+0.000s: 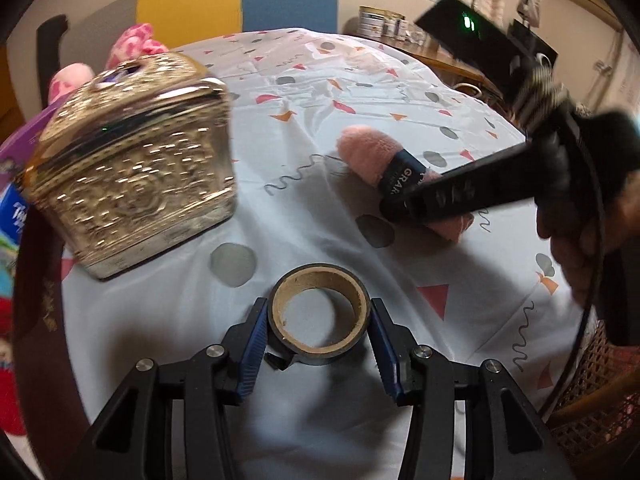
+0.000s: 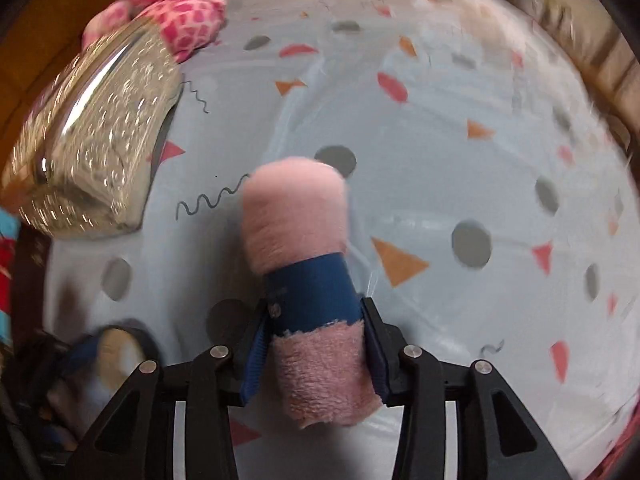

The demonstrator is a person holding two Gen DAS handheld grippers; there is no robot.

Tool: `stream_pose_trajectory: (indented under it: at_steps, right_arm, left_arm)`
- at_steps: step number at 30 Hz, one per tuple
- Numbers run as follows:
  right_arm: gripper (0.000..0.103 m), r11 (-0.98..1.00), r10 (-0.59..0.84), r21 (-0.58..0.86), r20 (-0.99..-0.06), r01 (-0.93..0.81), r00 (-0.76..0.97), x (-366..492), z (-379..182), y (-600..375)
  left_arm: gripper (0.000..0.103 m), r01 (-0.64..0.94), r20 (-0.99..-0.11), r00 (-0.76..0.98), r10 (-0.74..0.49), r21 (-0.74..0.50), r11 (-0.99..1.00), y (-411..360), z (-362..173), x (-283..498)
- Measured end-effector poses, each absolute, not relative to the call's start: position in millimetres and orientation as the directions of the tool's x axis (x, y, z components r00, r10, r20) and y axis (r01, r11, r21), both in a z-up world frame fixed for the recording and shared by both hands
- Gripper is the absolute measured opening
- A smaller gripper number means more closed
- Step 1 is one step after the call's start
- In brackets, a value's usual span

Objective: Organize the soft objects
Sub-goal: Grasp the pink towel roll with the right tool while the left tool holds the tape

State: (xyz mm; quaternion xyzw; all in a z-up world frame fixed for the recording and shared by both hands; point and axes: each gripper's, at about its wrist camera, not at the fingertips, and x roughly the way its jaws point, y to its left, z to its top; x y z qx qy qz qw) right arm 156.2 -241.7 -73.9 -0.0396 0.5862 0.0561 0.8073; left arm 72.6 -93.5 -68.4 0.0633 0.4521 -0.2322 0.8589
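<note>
Tape roll (image 1: 319, 312) sits between the blue pads of my left gripper (image 1: 319, 344), pressed on both sides, above the patterned tablecloth (image 1: 304, 92). Right wrist view: my right gripper (image 2: 316, 344) clamps the rolled pink towel (image 2: 296, 216) at its blue band (image 2: 312, 296), near the gold embossed box (image 2: 100, 152).

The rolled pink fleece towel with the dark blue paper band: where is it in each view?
Left wrist view: rolled pink fleece towel lies right of centre, under the right hand-held gripper.
Right wrist view: same towel, bottom centre, between the blue pads.
Shared landmark: embossed gold metal box, at left.
</note>
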Motion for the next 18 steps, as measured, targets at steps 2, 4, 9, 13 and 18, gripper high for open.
stream_pose_trajectory:
  at_steps: [2, 4, 9, 13, 18]
  right_arm:
    - [0.043, 0.989, 0.034, -0.016, -0.944, -0.147, 0.328, 156, -75, -239]
    - [0.043, 0.988, 0.037, -0.018, -0.939, -0.156, 0.342, 155, -76, -239]
    - [0.043, 0.974, -0.016, -0.102, -0.92, -0.201, 0.391, 142, -76, -223]
    - [0.043, 0.961, -0.043, -0.153, -0.906, -0.232, 0.422, 137, -79, -215]
    - [0.043, 0.966, -0.027, -0.131, -0.91, -0.223, 0.414, 147, -74, -220]
  left_arm:
    - [0.049, 0.436, -0.801, 0.495, -0.336, -0.106, 0.894, -85, -63, 69]
    - [0.049, 0.423, -0.79, 0.513, -0.334, -0.106, 0.9, -78, -55, 64]
    - [0.049, 0.394, -0.761, 0.557, -0.333, -0.111, 0.912, -60, -34, 55]
    - [0.049, 0.371, -0.734, 0.597, -0.323, -0.104, 0.923, -47, -16, 49]
    - [0.049, 0.327, -0.709, 0.639, -0.297, -0.099, 0.94, -28, 2, 44]
